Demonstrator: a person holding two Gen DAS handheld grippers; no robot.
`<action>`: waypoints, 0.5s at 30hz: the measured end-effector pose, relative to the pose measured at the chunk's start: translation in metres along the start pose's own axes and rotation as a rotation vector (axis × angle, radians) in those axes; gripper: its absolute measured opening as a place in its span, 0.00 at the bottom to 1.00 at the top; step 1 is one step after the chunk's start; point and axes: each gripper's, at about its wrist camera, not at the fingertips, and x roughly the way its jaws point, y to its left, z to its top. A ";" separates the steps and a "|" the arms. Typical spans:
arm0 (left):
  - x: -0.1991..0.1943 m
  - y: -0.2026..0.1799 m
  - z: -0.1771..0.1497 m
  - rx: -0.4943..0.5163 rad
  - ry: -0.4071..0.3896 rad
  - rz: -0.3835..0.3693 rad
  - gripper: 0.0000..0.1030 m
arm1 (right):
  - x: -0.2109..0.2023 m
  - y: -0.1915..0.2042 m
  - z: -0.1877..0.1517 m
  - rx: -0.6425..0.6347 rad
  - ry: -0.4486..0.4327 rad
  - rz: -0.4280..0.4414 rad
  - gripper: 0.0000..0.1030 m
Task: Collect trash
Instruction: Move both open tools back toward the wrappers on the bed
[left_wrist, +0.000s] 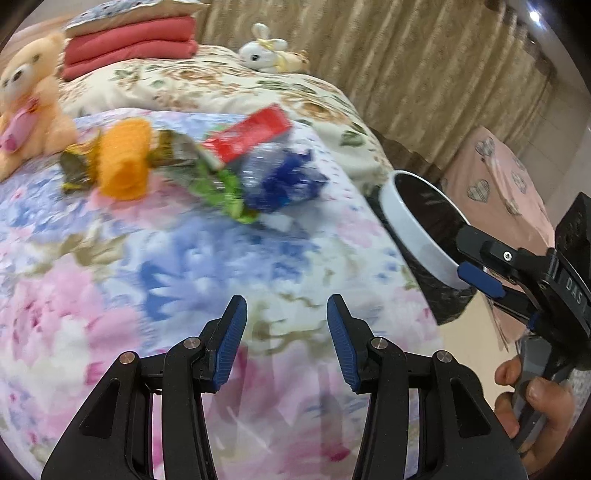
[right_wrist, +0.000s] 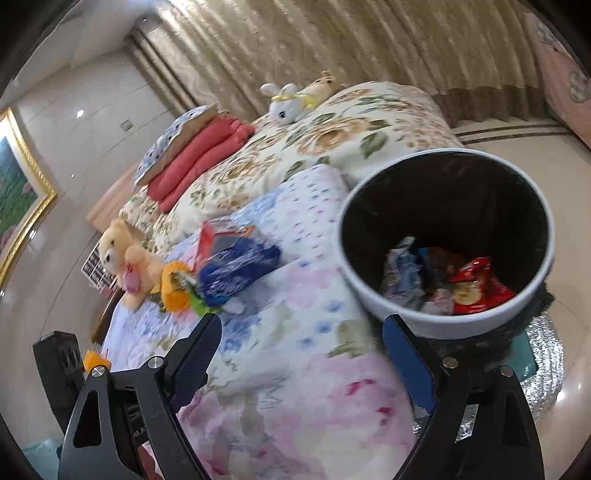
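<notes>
A pile of trash lies on the floral bedspread (left_wrist: 184, 266): a red carton (left_wrist: 255, 131), a blue plastic wrapper (left_wrist: 284, 181) over a clear bottle, a green wrapper (left_wrist: 225, 192) and an orange knitted thing (left_wrist: 123, 158). The blue wrapper (right_wrist: 236, 266) also shows in the right wrist view. A white-rimmed bin (right_wrist: 447, 240) with a black liner stands beside the bed and holds a red snack bag (right_wrist: 476, 288) and crumpled wrappers. My left gripper (left_wrist: 286, 336) is open and empty above the bedspread, short of the pile. My right gripper (right_wrist: 303, 358) is open and empty at the bin's near rim.
A teddy bear (left_wrist: 29, 96) sits left of the pile. Folded red blankets (left_wrist: 129, 44) and a white plush rabbit (left_wrist: 262, 50) lie farther back on the bed. Curtains hang behind. A pink heart-patterned cover (left_wrist: 498, 177) is to the right of the bin (left_wrist: 417, 218).
</notes>
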 end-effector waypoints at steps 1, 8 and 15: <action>-0.002 0.006 -0.001 -0.010 -0.003 0.006 0.44 | 0.003 0.005 -0.002 -0.006 0.006 0.009 0.88; -0.011 0.041 -0.004 -0.062 -0.017 0.046 0.46 | 0.020 0.030 -0.011 -0.027 0.042 0.039 0.88; -0.014 0.068 -0.003 -0.105 -0.023 0.082 0.46 | 0.037 0.050 -0.017 -0.036 0.069 0.062 0.88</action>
